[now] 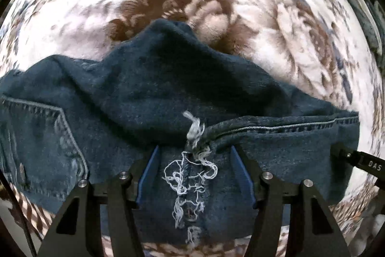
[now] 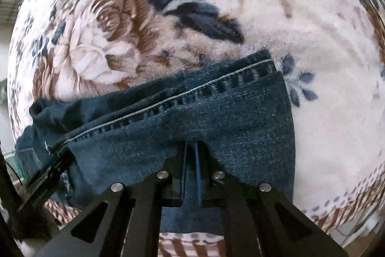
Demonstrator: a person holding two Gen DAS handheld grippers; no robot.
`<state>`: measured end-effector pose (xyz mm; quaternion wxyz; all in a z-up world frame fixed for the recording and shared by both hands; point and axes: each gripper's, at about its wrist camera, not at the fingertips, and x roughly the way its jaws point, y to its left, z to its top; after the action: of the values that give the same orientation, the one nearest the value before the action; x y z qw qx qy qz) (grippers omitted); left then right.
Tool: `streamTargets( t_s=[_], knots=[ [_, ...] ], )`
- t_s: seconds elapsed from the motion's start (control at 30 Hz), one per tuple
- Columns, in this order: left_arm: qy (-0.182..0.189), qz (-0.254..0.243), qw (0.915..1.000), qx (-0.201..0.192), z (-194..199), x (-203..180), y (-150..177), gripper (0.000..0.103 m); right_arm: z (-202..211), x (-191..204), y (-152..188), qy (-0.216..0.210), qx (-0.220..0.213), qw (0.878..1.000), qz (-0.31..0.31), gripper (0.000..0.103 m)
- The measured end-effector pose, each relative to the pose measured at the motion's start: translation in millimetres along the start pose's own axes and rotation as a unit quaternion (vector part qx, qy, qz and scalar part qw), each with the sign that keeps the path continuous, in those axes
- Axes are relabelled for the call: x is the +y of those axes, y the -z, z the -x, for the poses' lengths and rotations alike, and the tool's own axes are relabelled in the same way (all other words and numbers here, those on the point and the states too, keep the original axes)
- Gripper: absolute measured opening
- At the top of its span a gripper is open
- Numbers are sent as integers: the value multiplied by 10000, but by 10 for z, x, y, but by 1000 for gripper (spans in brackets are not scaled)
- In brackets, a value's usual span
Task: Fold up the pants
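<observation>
The pants [image 1: 156,93] are dark blue jeans, bunched and partly doubled over on a plush flowered blanket [image 1: 276,23]. Their hem [image 2: 204,90], with its pale stitch line, runs across both views, and a back pocket [image 1: 43,136] shows at the left of the left wrist view. A tuft of frayed white threads [image 1: 192,160] hangs from a torn spot near the hem.

The right claw [image 2: 191,160] is pinched tight on the denim just below the hem, its blue pads nearly together with cloth bulging to either side of them. The left claw [image 1: 195,168] stands wide, its blue pads well apart, and the frayed patch lies between them. Cloth drapes over the finger tips, so I cannot tell whether anything rests on the pads, but the left claw is not gripping.

The step in hand looks like carrying the hem end across to make a fold. To do it well, I judge the left claw should close on the hem beside the frayed spot, not on the loose threads alone, taking both layers. Then both claws should move together at one height, keeping the hem line taut and straight between them. The hump of cloth in the middle should be laid flat, with edge meeting edge, before either claw lets go.
</observation>
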<state>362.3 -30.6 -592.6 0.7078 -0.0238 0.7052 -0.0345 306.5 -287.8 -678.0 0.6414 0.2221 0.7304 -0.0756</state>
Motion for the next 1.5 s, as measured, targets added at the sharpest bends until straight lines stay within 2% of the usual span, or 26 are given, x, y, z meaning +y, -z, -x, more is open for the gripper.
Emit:
streamTargets(
  t_s=[0.03,0.1,0.17,0.2,0.27,0.3,0.37,0.43,0.5,0.57,0.6,0.63,0.7,0.73,0.77,0.8,0.87,0.97,1.07,1.2,1.27,1.3,1.33,1.4,1.43,1.5],
  knots=[
    [127,158,9998,-31,93,74,43,57,47,11,1,-24,26,10000,1,15],
    [554,624,9963,-208,328,264,137,57,176,85,29,-93,111,9999,8,35],
    [861,1071,9896,-426,572,499,278,60,323,191,86,-203,41,9998,33,76],
    [1011,1373,9838,-555,685,663,372,64,401,247,148,-230,-19,9997,27,79],
    [1040,1869,9744,-688,815,943,534,93,464,377,235,-318,-53,9995,77,79],
    [1053,2153,9677,-779,856,1088,633,96,483,442,291,-328,-59,9994,108,79],
    [1125,2872,9461,-991,930,1443,832,96,439,644,384,-330,-60,9992,202,79],
    [1214,3587,9179,-1184,925,1754,1048,96,313,881,458,-266,0,9993,250,79],
    [1253,4413,8774,-1406,838,2032,1306,96,130,1079,551,-322,122,9991,237,79],
    [1440,5156,8295,-1596,700,2309,1550,96,-59,1305,614,-301,230,9989,271,79],
    [1514,5420,8105,-1626,605,2381,1614,96,-127,1410,626,-276,241,9988,332,79],
    [1669,5740,7847,-1640,472,2493,1700,96,-171,1490,655,-238,229,9987,378,79],
    [1863,6044,7556,-1705,307,2582,1762,96,-245,1648,663,-123,138,9986,499,79],
    [1894,6167,7446,-1715,211,2630,1772,96,-278,1724,660,-71,121,9982,584,79],
    [1927,6193,7410,-1741,184,2676,1780,96,-315,1798,655,-1,112,9978,660,79],
    [1925,6187,7412,-1758,168,2723,1784,96,-348,1848,649,34,100,9975,705,79],
    [1884,6106,7465,-1853,152,2712,1691,96,-404,1974,620,122,87,9962,863,79],
    [1769,5887,7626,-2014,203,2677,1567,96,-403,2108,614,239,-37,9944,1032,79],
    [1837,5715,7654,-2320,284,2660,1494,96,-394,2197,614,295,-120,9937,1071,79],
    [1697,5353,7846,-2628,302,2671,1272,95,-424,2227,560,308,-85,9942,1023,79],
    [1652,5131,7992,-2661,237,2736,1129,95,-449,2225,572,310,-43,9944,1013,79],
    [1710,5086,8020,-2625,165,2791,1090,95,-435,2171,469,287,-32,9946,994,79],
    [1800,5084,8019,-2570,79,2861,1072,95,-445,2157,476,254,-25,9950,965,79],
    [1974,5095,7949,-2636,65,2913,1113,95,-454,2130,487,184,-29,9954,940,79],
    [1976,5050,7967,-2668,93,2902,1137,92,-462,2106,509,161,-44,9955,932,79],
    [1872,4935,8038,-2744,178,2845,1201,74,-466,2072,527,117,-57,9956,927,79]
  ],
)
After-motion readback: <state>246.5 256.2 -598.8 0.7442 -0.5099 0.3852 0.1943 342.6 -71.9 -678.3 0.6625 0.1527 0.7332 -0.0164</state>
